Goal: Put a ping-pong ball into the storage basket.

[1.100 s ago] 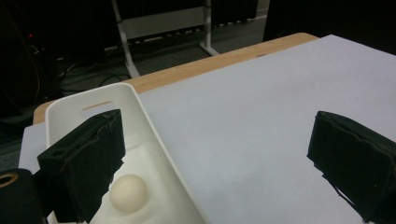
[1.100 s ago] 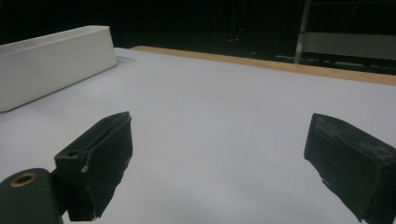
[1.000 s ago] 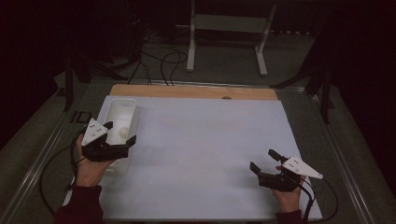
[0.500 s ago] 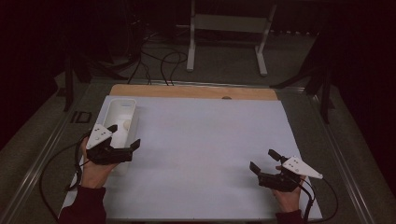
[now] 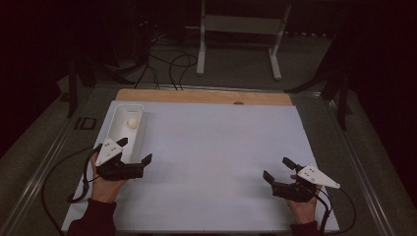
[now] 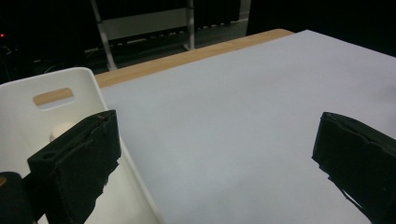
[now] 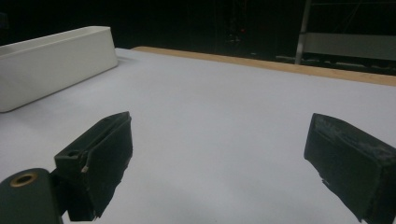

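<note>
A white oblong bin (image 5: pixel 139 133) stands at the table's left, with a small pale ball (image 5: pixel 132 123) lying in its far half. My left gripper (image 5: pixel 135 150) hovers at the bin's near end, open, one jaw over the bin's wall and the other over the white sheet. Its jaws have just been opening, and nothing is between them. In the left gripper view the gripper (image 6: pixel 215 158) frames bare sheet, with the bin (image 6: pixel 28 116) and ball (image 6: pixel 60 130) at the left. My right gripper (image 5: pixel 276 167) rests open at the front right, with nothing between its jaws (image 7: pixel 219 158).
A white sheet (image 5: pixel 216 147) covers the table, with a strip of wood (image 5: pixel 196 96) along its far edge. The bin (image 7: pixel 56 65) lies far left in the right gripper view. Cables and a metal stand (image 5: pixel 238 29) are on the floor beyond. Cables trail from both grippers.
My left gripper has drawn back toward the person, from over the bin to its near end. The ball now lies farther up the bin. The right gripper has stayed put.
</note>
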The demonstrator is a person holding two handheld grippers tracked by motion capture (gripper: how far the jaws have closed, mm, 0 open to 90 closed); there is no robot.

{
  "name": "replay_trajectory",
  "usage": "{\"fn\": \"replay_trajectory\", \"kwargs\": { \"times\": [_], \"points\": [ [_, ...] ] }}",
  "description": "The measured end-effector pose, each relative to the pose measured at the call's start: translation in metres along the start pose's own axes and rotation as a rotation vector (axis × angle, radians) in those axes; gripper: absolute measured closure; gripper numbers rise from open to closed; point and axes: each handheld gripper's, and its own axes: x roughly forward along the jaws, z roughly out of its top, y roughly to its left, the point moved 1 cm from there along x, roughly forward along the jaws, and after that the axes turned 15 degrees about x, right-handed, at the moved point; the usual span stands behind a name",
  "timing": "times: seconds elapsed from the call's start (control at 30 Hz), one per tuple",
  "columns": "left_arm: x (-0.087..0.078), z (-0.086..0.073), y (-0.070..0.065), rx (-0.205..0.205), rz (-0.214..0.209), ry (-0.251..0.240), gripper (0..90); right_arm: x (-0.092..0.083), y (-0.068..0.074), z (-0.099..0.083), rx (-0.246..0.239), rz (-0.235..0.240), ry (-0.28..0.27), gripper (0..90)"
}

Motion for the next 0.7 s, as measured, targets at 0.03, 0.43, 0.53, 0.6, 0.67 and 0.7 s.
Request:
{"fn": "replay_trajectory", "kwargs": {
  "times": [0.03, 0.43, 0.53, 0.6, 0.67, 0.7],
  "points": [
    [0.000, -0.001, -0.003, 0.001, 0.000, -0.006, 1.2, 0.000, 0.000, 0.000, -0.002, 0.001, 0.002, 7.7],
    [0.002, -0.014, -0.014, 0.012, -0.017, -0.023, 0.0, 0.000, 0.000, 0.000, -0.002, 0.000, 0.001, 7.7],
    [0.001, -0.015, -0.018, 0.023, -0.013, -0.033, 0.0, 0.000, 0.001, 0.000, -0.005, -0.001, 0.002, 7.7],
    [0.000, -0.015, -0.020, 0.030, -0.010, -0.040, 0.0, 0.000, 0.001, 0.000, -0.003, 0.001, 0.002, 7.7],
    [0.001, -0.016, -0.022, 0.035, -0.011, -0.041, 0.0, -0.001, 0.001, 0.000, -0.002, 0.001, 0.003, 7.7],
    [0.001, -0.017, -0.023, 0.037, -0.009, -0.044, 0.0, 0.000, 0.001, 0.000, -0.003, 0.001, 0.002, 7.7]
  ]
}}
